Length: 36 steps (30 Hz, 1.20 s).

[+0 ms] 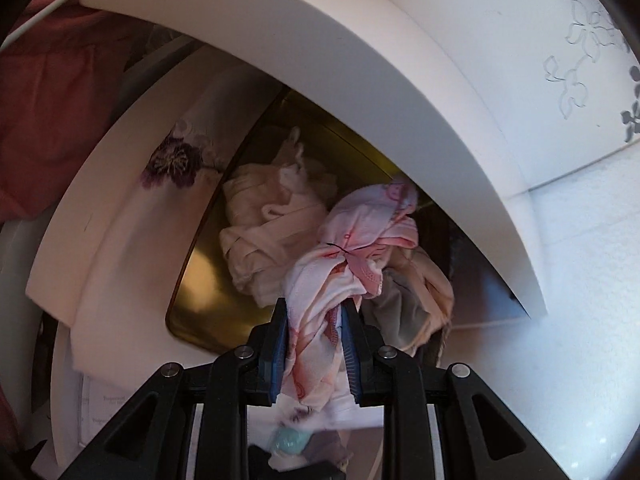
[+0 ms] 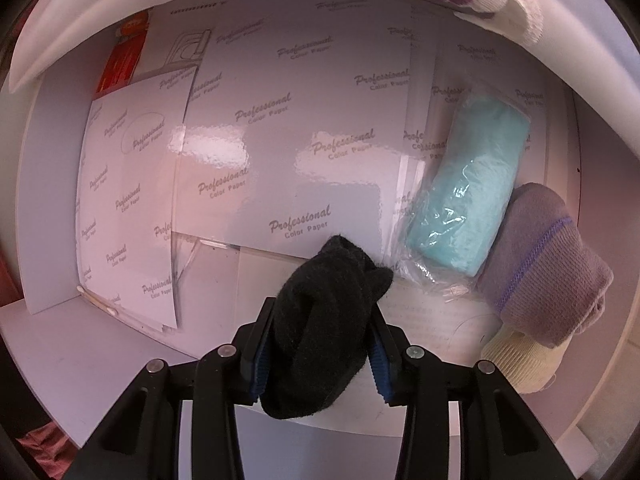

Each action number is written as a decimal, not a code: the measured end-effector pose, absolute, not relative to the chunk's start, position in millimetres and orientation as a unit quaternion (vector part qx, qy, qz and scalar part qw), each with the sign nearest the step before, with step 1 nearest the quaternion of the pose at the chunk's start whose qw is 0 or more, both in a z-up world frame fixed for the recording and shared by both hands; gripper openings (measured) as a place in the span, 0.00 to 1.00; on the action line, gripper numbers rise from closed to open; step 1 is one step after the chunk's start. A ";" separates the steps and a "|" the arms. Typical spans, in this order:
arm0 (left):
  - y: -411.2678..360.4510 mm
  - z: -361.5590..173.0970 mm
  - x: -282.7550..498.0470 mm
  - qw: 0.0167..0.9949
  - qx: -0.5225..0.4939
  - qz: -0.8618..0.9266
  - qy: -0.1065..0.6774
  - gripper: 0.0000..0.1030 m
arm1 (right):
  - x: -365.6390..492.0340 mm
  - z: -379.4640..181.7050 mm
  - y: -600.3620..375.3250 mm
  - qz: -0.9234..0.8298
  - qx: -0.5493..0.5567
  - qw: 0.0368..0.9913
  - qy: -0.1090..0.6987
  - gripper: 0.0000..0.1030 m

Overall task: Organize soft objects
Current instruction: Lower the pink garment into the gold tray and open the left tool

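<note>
My left gripper (image 1: 316, 312) is shut on a pink-and-white patterned cloth (image 1: 352, 248), held in front of an open shelf compartment with a gold inner wall (image 1: 200, 272). A cream bundled cloth (image 1: 268, 224) and a beige-grey garment (image 1: 412, 304) lie inside it. My right gripper (image 2: 320, 320) is shut on a black rolled sock (image 2: 320, 320), held low over a white shelf. To its right lie a teal roll in clear plastic (image 2: 472, 196), a purple sock bundle (image 2: 548, 260) and a cream sock (image 2: 520, 364), touching one another.
White shelf boards (image 1: 360, 40) arch over the compartment. A floral white cloth (image 1: 176, 160) hangs at left, red fabric (image 1: 52, 100) beyond it. Glossy "Professional Color Paper" sheets (image 2: 280, 120) line the right shelf's back; a red packet (image 2: 120, 56) stands at far left.
</note>
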<state>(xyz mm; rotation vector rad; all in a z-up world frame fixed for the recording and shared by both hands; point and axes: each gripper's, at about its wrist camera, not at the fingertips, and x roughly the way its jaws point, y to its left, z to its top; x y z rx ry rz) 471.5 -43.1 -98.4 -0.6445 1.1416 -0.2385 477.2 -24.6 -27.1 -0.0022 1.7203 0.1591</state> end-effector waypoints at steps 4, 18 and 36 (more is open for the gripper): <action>-46.0 -100.9 479.9 0.797 -0.288 -0.094 0.522 0.23 | 478.5 -26.2 -27.2 0.069 0.001 0.650 0.757 0.42; -56.3 -116.6 457.1 0.799 -0.250 -0.084 0.540 0.33 | 478.9 -26.1 -31.4 0.065 0.006 0.651 0.756 0.42; -22.4 -81.3 381.7 0.841 -0.176 -0.082 0.505 0.35 | 477.7 -25.1 -27.4 0.076 0.006 0.653 0.754 0.41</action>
